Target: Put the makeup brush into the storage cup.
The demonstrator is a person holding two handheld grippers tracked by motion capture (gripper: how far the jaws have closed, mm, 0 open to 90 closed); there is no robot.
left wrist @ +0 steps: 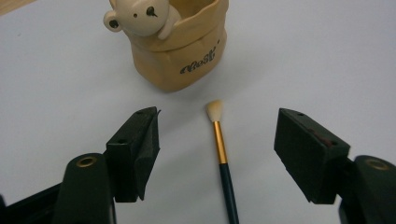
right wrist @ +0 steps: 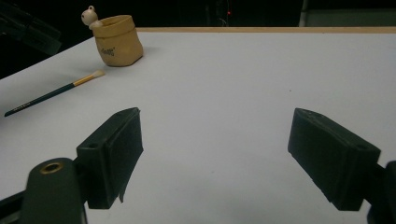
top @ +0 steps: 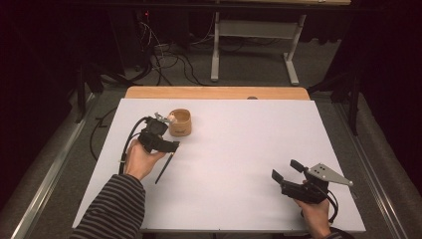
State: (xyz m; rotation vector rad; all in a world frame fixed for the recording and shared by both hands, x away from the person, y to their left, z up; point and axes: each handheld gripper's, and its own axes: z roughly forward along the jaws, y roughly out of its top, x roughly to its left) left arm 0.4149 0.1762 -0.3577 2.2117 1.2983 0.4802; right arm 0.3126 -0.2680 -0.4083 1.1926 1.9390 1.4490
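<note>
A tan sack-shaped pot (top: 180,122) with a small cream bear figure (left wrist: 140,16) on its rim stands at the back left of the white table (top: 239,149). A paintbrush (top: 163,170) with a dark handle, gold ferrule and pale bristles lies on the table in front of the pot. My left gripper (top: 161,137) hovers over its bristle end, open. In the left gripper view the paintbrush (left wrist: 220,149) lies between the spread jaws, untouched, its tip just short of the pot (left wrist: 180,51). My right gripper (top: 287,170) is open at the front right, holding nothing.
From the right gripper view the pot (right wrist: 116,41) and paintbrush (right wrist: 56,93) lie far off to the left. A wooden strip (top: 216,92) borders the table's far edge. Beyond it are floor cables (top: 169,59) and white desk legs (top: 215,50).
</note>
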